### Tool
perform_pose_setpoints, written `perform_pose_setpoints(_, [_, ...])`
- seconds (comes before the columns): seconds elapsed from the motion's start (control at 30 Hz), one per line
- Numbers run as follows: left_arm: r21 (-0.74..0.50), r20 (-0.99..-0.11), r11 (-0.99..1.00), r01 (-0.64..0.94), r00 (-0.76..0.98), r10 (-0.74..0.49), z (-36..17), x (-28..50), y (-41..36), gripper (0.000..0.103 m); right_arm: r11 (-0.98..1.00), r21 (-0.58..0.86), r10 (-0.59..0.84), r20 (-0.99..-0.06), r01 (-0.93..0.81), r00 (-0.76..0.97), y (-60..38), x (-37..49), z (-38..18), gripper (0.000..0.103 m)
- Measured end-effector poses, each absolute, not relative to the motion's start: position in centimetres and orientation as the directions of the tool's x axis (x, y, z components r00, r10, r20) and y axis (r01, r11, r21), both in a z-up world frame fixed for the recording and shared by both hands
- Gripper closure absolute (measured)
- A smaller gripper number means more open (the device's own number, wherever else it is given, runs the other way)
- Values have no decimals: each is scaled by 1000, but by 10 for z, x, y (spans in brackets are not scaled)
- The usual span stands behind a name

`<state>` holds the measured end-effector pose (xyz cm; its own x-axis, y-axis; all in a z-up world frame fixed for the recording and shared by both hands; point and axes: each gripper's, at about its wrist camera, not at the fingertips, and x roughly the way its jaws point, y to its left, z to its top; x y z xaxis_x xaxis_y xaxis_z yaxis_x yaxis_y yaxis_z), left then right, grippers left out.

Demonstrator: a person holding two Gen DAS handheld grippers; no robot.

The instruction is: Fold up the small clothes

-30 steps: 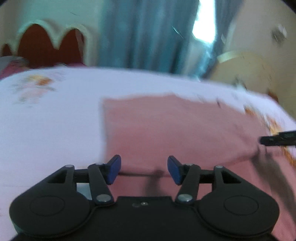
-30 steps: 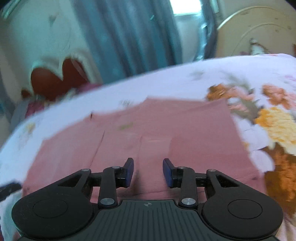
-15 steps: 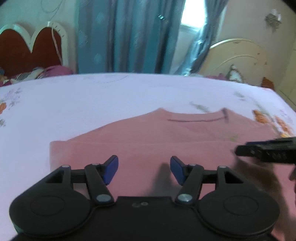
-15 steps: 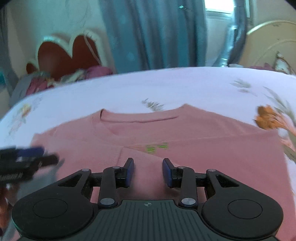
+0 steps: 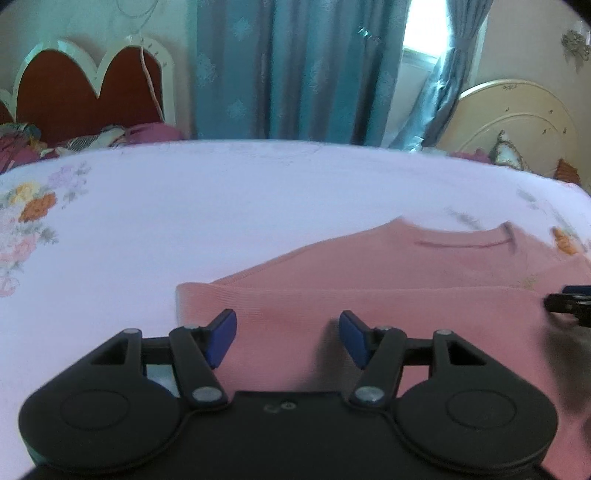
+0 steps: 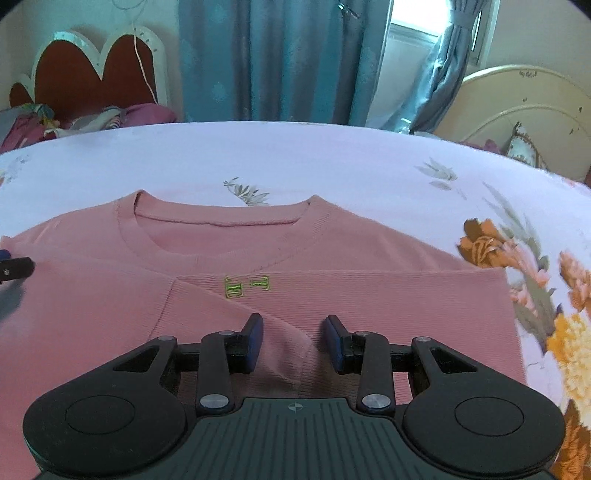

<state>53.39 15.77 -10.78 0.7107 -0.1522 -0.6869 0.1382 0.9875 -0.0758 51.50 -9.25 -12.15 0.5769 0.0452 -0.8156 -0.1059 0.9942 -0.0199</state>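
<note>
A small pink ribbed-knit sweater [image 6: 332,295] lay flat on the pale lilac floral bedsheet [image 6: 295,162], round neckline [image 6: 221,229] pointing toward the far side of the bed. Both sleeves were folded in across the chest; their cuffs met just below a small green embroidered mark [image 6: 247,286]. The sweater's right edge [image 6: 511,325] ran straight, beside the orange and yellow flower print [image 6: 487,247]. In the left wrist view the folded left edge [image 5: 181,306] formed a rounded corner, with bare sheet beyond it.

The right gripper [image 6: 293,341] hovered low over the crossed sleeves, blue-padded fingers [image 6: 255,343] spread apart with fabric visible between them, pinching nothing; whether they touched the cloth could not be told. The left gripper [image 5: 288,338] sat over the sweater's left part near the folded edge, fingers [image 5: 221,338] spread wider, also holding nothing. Each gripper's tip showed at the margin of the other's view: the right gripper at the right edge, the left gripper [image 6: 13,267] at the left edge.

Open sheet stretched wide on the far side of the neckline and to the left of the garment. Past the bed: a red scalloped headboard with white trim [image 6: 92,77], crumpled bedding [image 6: 110,116] at its foot, teal curtains [image 6: 277,59], a bright window [image 6: 413,18], and a cream curved headboard [image 6: 517,107] at right.
</note>
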Motion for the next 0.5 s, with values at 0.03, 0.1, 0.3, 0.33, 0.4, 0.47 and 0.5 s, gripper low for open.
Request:
perform_pose_setpoints(0.03, [-81, -667, 984, 161, 725, -173, -101, 527, 151, 41, 993, -25, 49, -802, -115, 595, -89, 510, -116, 68])
perform_pose_setpoints(0.1, [-67, -636, 977, 200, 747, -196, -91, 509, 132, 37, 988, -32, 68, -788, -151, 612, -78, 503, -107, 68])
perform_pose_setpoints(0.3, [-45, -630, 967, 250, 744, -222, -92, 483, 88, 36, 965, -77, 105, -764, -251, 637, -42, 482, -96, 67])
perform_pose_setpoints(0.33, [-48, -634, 967, 250, 740, -223, -94, 481, 85, 36, 962, -81, 107, -764, -260, 636, -38, 479, -97, 68])
perform_pose_setpoints(0.4, [-49, -642, 967, 250, 734, -222, -99, 476, 86, 36, 961, -74, 115, -769, -267, 629, -36, 476, -102, 68])
perform_pose_setpoints(0.47, [-39, -652, 969, 245, 728, -210, -104, 476, 88, 36, 959, -78, 112, -776, -271, 620, -34, 473, -107, 67])
perform_pose_setpoints(0.5, [-38, -658, 970, 240, 725, -205, -105, 476, 90, 36, 959, -79, 112, -780, -273, 616, -35, 473, -110, 67])
